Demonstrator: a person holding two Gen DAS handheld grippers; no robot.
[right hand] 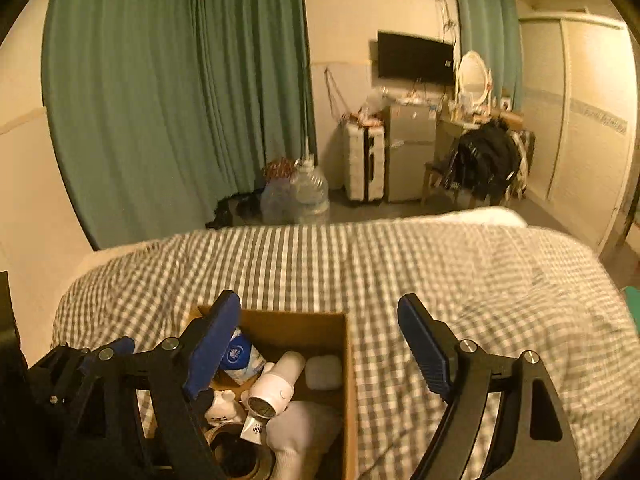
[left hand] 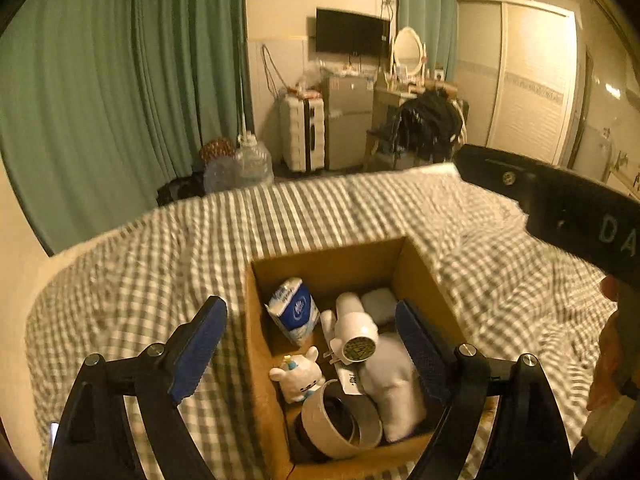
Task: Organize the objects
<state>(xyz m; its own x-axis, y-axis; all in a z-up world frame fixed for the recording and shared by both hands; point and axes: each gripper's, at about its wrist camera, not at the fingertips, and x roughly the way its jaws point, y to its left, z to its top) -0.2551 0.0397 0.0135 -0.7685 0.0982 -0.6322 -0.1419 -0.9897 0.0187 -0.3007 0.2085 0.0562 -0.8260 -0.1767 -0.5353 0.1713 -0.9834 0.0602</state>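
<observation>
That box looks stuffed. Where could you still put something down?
The box is crowded: tissue pack, hair dryer, plush toy, tape roll and white cloth cover its floor. The checked blanket lies bare right of the box and beyond it, toward the bed's foot.

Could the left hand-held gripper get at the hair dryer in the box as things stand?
Probably yes. The left hand-held gripper is open and empty above the open box, and the hair dryer lies on top of the other things, nothing covering it. Its neighbours crowd it, so closing cleanly may be tight.
</observation>
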